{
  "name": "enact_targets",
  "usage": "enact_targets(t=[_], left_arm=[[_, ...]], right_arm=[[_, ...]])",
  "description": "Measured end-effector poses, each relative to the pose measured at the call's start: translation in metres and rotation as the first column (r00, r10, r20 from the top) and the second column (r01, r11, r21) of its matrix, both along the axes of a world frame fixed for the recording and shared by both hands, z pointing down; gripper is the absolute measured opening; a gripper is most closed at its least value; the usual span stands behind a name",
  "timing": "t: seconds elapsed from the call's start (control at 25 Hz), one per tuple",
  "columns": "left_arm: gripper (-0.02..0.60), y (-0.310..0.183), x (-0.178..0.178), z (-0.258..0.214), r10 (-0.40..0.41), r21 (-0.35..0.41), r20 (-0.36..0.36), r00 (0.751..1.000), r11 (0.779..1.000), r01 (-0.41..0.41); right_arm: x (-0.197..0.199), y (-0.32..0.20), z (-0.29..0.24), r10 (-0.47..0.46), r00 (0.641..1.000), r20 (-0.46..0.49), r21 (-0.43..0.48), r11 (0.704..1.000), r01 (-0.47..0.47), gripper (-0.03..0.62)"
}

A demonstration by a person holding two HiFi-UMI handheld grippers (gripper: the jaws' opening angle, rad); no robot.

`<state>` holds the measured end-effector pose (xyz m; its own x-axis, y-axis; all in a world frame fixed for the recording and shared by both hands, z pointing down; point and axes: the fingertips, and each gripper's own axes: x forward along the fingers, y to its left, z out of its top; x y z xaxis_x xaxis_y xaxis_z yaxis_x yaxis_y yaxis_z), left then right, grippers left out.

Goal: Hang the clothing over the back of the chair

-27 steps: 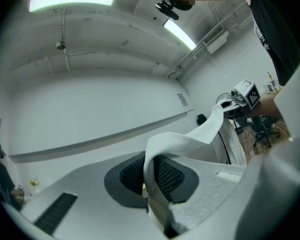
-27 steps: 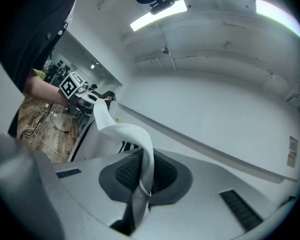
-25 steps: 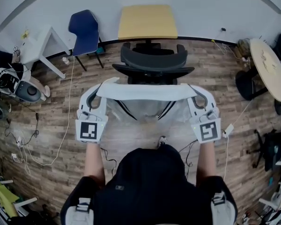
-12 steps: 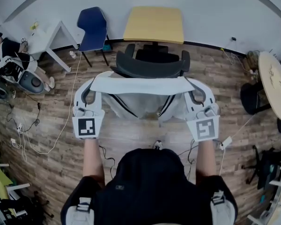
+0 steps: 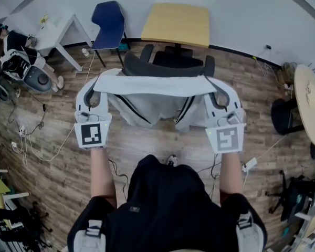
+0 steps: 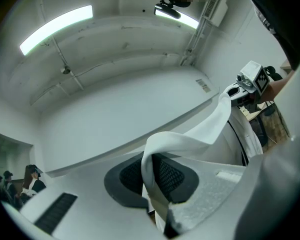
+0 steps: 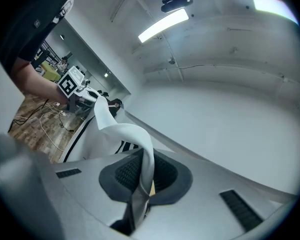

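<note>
A white garment [image 5: 147,106] with black stripes hangs from its waistband [image 5: 155,85], stretched level between my two grippers. In the head view my left gripper [image 5: 97,81] is shut on the band's left end and my right gripper [image 5: 216,86] on its right end. The black office chair [image 5: 165,67] stands just beyond, its back's top edge showing right behind the band. In the left gripper view the white band [image 6: 185,144] runs out of the left gripper's [image 6: 157,196] closed pads. The right gripper view shows the band [image 7: 135,139] pinched by the right gripper [image 7: 142,191].
Against the far wall stand a blue chair [image 5: 109,22], a yellow-topped table [image 5: 176,24] and a white table [image 5: 58,35]. A round table [image 5: 311,104] is at the right. Cables [image 5: 47,140] trail over the wooden floor at the left, near grey equipment [image 5: 34,79].
Both grippers have carried the stretched garment up and forward toward the chair. The waistband now lies right at the chair back's top edge instead of well short of it.
</note>
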<state>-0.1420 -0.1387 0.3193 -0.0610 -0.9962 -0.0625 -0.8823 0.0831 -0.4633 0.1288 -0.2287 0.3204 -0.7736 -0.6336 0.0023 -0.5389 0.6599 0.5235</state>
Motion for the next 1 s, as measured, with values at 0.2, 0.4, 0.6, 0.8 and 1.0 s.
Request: enact_targets(t=[0.2,0.4,0.6,0.8,1.0], left_arm=[[0.015,-0.005,-0.001,-0.008,-0.011,0.009,0.019,1.000,1.000,0.011],[0.017,-0.016,-0.008,-0.014,-0.006,0.026,0.020,1.000,1.000,0.006],[0.017,-0.040,-0.020,-0.006,0.016,0.020,0.019,1.000,1.000,-0.016],[0.015,-0.071,-0.029,0.009,0.052,-0.012,0.010,0.999,0.999,-0.052],[0.017,-0.105,-0.041,0.018,0.089,-0.040,0.027,0.996,0.995,-0.088]], right_arm=[[-0.001,-0.007,-0.002,-0.005,1.000,-0.002,0.006,1.000,0.005,0.005],[-0.008,-0.017,-0.006,-0.007,1.000,-0.012,0.023,1.000,0.007,0.005],[-0.018,-0.035,0.005,0.021,0.999,-0.030,0.004,1.000,-0.021,0.005],[-0.028,-0.063,0.025,0.052,0.997,-0.062,-0.011,0.999,-0.053,0.005],[-0.041,-0.094,0.036,0.096,0.992,-0.086,-0.029,0.995,-0.099,0.005]])
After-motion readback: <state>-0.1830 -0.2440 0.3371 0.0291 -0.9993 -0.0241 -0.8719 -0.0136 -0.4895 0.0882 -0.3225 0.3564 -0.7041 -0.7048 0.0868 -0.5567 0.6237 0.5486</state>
